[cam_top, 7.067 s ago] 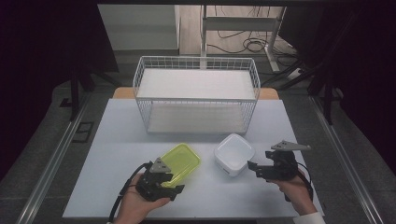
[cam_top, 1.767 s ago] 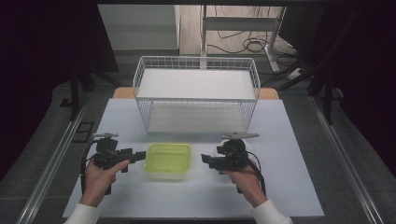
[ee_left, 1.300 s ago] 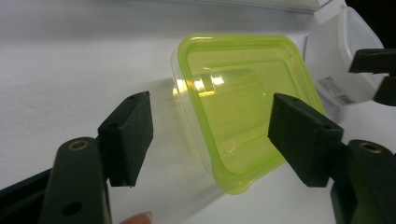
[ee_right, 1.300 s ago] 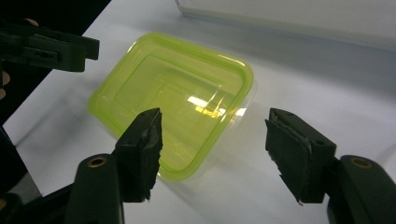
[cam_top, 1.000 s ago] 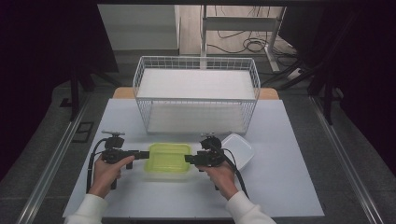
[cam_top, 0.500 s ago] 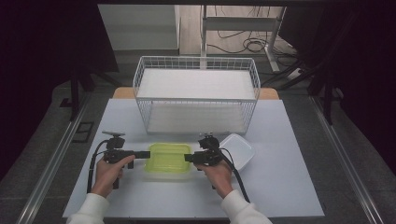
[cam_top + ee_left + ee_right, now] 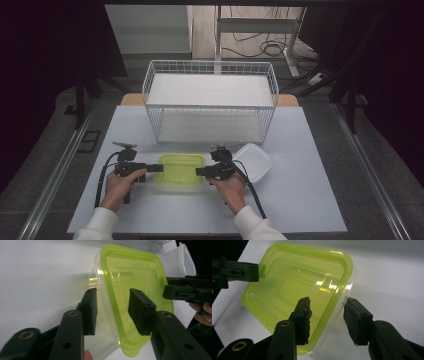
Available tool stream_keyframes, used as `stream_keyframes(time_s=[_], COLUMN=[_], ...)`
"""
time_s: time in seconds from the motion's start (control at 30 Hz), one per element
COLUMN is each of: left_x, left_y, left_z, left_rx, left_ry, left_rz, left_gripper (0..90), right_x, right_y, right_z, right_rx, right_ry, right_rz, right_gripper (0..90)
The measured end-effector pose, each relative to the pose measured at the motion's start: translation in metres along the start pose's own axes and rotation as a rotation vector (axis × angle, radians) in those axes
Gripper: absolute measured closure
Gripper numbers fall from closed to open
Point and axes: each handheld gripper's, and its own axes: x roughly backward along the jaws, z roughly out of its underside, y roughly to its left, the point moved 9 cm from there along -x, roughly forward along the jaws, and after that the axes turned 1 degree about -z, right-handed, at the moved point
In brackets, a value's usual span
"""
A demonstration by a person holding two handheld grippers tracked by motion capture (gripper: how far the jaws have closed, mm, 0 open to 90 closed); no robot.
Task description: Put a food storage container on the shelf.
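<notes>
Just beyond: wire basket point(image 7: 210, 102), white tub point(image 7: 254, 162).

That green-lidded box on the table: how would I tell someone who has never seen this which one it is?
Start at the white wire basket at the far side of the table. In front of it stands a clear box with a lime-green lid, between the left claw and right claw. The white container beside it has no green.

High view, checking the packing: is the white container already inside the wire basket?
No, the white container sits on the table in front of the wire basket.
</notes>
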Motion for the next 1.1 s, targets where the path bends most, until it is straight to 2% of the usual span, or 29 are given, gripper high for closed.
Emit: stream_keyframes(time_s=[0.03, 0.17, 0.27, 0.43, 0.53, 0.73, 0.83, 0.93, 0.97, 1.1], left_x=[-0.001, -0.001, 0.001, 0.007, 0.009, 0.016, 0.023, 0.026, 0.029, 0.032], left_y=[-0.001, -0.001, -0.002, -0.009, -0.012, -0.022, -0.032, -0.037, -0.043, -0.050], left_z=[0.001, 0.002, 0.002, 0.004, 0.005, 0.004, 0.002, 0.001, 0.000, -0.001], left_rx=[-0.001, 0.017, 0.027, -0.001, -0.021, -0.057, -0.101, -0.113, -0.129, -0.146], left_ry=[0.011, 0.013, 0.007, 0.008, 0.006, -0.014, -0.036, -0.046, -0.059, -0.076], left_rz=[0.010, 0.005, 0.007, 0.028, 0.031, 0.042, 0.034, 0.036, 0.038, 0.038], left_gripper=[63.7, 69.1, 74.7, 78.6, 78.7, 78.7, 78.6, 78.5, 78.5, 78.5], right_x=[0.000, 0.000, 0.002, 0.008, 0.011, 0.022, 0.030, 0.034, 0.040, 0.048], right_y=[0.000, -0.001, 0.001, 0.001, 0.001, 0.004, 0.006, 0.007, 0.009, 0.011], right_z=[0.001, 0.002, 0.003, 0.000, -0.001, -0.004, -0.005, -0.006, -0.008, -0.010], right_rx=[-0.012, -0.027, -0.063, -0.074, -0.082, -0.063, -0.038, -0.030, -0.010, 0.009], right_ry=[0.005, 0.007, 0.012, -0.019, -0.026, -0.054, -0.072, -0.084, -0.098, -0.113], right_rz=[-0.008, -0.023, -0.073, -0.089, -0.104, -0.133, -0.142, -0.149, -0.149, -0.153], right_gripper=[60.2, 63.9, 67.9, 75.5, 76.5, 77.8, 77.9, 77.9, 77.9, 78.0])
